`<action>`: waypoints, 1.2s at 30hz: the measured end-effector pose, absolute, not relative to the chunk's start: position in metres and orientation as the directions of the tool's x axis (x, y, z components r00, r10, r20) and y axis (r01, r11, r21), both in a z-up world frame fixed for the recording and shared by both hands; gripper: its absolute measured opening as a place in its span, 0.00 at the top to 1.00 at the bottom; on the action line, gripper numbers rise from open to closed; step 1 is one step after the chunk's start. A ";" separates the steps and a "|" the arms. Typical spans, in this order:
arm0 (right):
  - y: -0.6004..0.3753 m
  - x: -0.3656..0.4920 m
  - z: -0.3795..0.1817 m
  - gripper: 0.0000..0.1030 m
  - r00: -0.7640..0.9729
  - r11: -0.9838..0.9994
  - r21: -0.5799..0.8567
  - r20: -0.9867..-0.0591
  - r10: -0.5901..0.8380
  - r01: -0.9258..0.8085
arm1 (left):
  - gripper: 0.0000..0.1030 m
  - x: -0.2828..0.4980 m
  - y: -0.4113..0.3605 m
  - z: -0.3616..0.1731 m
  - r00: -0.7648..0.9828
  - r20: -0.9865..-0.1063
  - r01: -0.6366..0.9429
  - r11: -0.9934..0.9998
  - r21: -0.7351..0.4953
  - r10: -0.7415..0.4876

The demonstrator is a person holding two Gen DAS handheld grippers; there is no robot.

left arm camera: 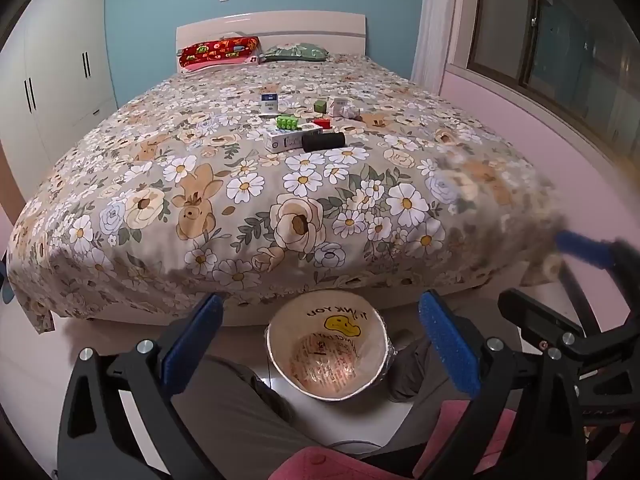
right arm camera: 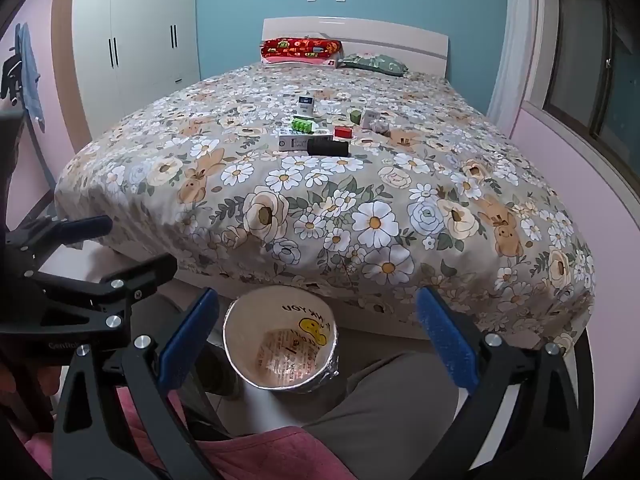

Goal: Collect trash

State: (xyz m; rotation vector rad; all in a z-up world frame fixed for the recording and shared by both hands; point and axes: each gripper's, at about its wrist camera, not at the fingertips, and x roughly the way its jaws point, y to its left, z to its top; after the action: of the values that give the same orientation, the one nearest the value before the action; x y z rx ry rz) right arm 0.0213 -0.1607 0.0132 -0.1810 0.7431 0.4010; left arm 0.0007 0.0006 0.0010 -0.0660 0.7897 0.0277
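Taking the bed (left arm camera: 280, 208) as the landmark: left of it stands a white wardrobe (left arm camera: 60, 80). At its foot, on the floor, sits the lined trash bin (left arm camera: 276, 344) (smiley face printed on the bag), between the person's knees. The left gripper (left arm camera: 320, 344) hangs over the bin, jaws spread wide and empty. On the bed's middle lie the scattered bits: a white box (left arm camera: 286, 138), a green block (left arm camera: 289, 122), a black roll (left arm camera: 323, 141), a red block (left arm camera: 322, 123). The right gripper (right arm camera: 318, 340), equally wide and empty, hovers past the foot too.
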 end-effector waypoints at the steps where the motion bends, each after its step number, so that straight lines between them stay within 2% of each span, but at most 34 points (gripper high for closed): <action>1: -0.161 0.021 0.013 0.06 0.663 0.908 -0.014 -0.688 0.294 -0.418 | 0.03 0.001 0.001 0.001 0.708 -0.707 -0.049 0.998 -0.051 -0.002; 8: -0.166 0.021 0.018 0.06 0.674 0.910 -0.019 -0.678 0.294 -0.415 | 0.03 0.002 -0.004 0.007 0.715 -0.699 -0.042 0.999 -0.013 0.021; 36: -0.163 0.018 0.020 0.06 0.687 0.915 -0.035 -0.672 0.277 -0.403 | 0.03 -0.005 -0.003 0.012 0.731 -0.681 -0.051 0.999 -0.006 0.033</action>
State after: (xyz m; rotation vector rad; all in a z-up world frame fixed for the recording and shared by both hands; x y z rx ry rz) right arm 0.0175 -0.1627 0.0204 -0.1859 0.7189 0.3830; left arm -0.0048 -0.0035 0.0123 -0.0249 0.7490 0.0462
